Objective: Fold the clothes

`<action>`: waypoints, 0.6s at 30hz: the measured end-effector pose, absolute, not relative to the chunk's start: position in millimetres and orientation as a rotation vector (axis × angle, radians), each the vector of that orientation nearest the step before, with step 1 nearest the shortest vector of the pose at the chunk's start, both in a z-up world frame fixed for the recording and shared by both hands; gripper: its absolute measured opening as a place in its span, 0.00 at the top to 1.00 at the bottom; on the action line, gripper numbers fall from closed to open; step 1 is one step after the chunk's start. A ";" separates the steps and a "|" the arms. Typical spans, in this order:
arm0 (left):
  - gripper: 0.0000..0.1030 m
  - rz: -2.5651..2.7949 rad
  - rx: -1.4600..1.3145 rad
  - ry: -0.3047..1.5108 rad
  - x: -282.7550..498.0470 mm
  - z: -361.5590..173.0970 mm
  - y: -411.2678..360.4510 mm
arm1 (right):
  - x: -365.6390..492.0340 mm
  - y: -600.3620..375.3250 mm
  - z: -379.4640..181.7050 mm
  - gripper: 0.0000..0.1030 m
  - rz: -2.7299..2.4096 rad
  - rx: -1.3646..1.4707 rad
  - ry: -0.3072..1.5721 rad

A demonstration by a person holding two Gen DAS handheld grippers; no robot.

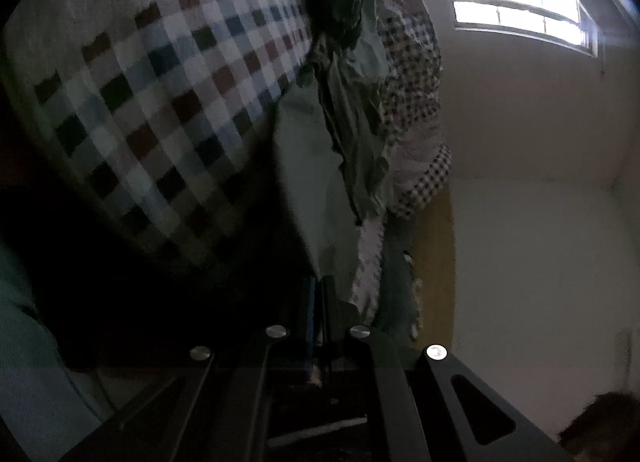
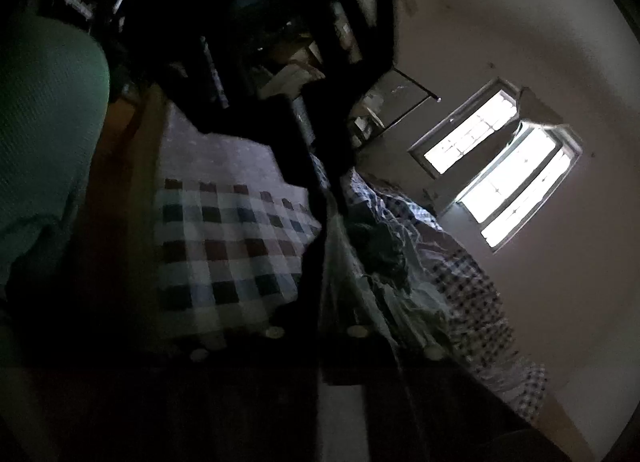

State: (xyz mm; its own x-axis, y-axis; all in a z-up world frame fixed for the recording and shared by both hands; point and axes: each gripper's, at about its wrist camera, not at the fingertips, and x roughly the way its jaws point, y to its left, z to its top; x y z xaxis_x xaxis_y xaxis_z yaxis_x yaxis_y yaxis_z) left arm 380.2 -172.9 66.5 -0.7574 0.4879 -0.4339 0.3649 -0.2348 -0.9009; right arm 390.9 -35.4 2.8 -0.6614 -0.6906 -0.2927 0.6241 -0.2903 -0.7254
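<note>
The room is dim. A grey-green garment (image 1: 316, 166) stretches away from my left gripper (image 1: 320, 286), whose two fingers are pressed together on its edge. In the right wrist view a pale strip of the same garment (image 2: 340, 258) runs between the dark fingers of my right gripper (image 2: 320, 270), which looks shut on it. Past the held cloth lies a heap of clothes (image 1: 352, 62), dark and checked pieces mixed together. It shows in the right wrist view too as a clothes heap (image 2: 384, 250).
A bed with a checked cover (image 1: 160, 102) fills the left side; the checked cover (image 2: 224, 246) also shows in the right wrist view. A bright window (image 1: 516, 2) is set in a pale wall. Dark shelves (image 2: 288, 62) stand behind the bed. A person's green sleeve (image 2: 48, 122) is at the left.
</note>
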 end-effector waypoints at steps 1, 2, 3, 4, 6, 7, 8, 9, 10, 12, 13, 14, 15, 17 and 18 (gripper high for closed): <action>0.95 2.194 -1.056 -1.877 381.9 68.0 -174.5 | 388.8 -34.2 7.4 0.99 -2.006 -0.069 1.062; 0.85 2.234 -1.045 -1.870 385.1 69.3 -176.2 | 386.8 -33.1 11.7 0.99 -1.994 -0.041 1.037; 0.64 2.271 -1.037 -1.862 388.0 70.2 -177.6 | 383.8 -31.8 16.2 0.99 -1.986 -0.012 1.006; 0.54 2.294 -1.036 -1.854 389.8 69.8 -177.1 | 380.9 -30.5 20.1 0.99 -1.982 0.017 0.976; 0.41 2.320 -1.034 -1.832 391.7 67.3 -172.9 | 376.0 -28.2 27.0 0.99 -1.975 0.071 0.921; 0.40 2.328 -1.033 -1.823 392.5 65.8 -170.4 | 374.1 -28.1 28.6 0.99 -1.970 0.088 0.907; 0.37 2.320 -1.035 -1.821 392.4 63.2 -166.8 | 373.1 -28.5 29.0 0.99 -1.964 0.096 0.904; 0.36 2.306 -1.037 -1.831 391.6 59.3 -162.7 | 372.5 -28.7 29.4 0.99 -1.960 0.103 0.901; 0.36 2.296 -1.036 -1.842 390.8 56.0 -158.9 | 371.9 -29.0 29.9 0.99 -1.955 0.111 0.898; 0.36 2.290 -1.022 -1.869 388.7 52.6 -153.6 | 372.1 -30.2 30.0 0.99 -1.948 0.115 0.902; 0.36 2.287 -1.015 -1.882 387.7 50.8 -150.9 | 372.8 -30.4 29.6 0.99 -1.947 0.115 0.903; 0.36 2.284 -1.008 -1.895 386.6 49.1 -148.3 | 373.8 -30.2 29.2 0.99 -1.946 0.115 0.903; 0.36 2.281 -1.001 -1.909 385.6 47.4 -145.6 | 374.8 -30.1 28.7 0.99 -1.946 0.114 0.903; 0.36 2.275 -0.986 -1.936 383.5 43.9 -140.3 | 375.6 -29.8 27.5 0.99 -1.948 0.109 0.904; 0.36 2.272 -0.979 -1.949 382.5 42.1 -137.6 | 375.2 -30.2 26.7 0.99 -1.949 0.109 0.904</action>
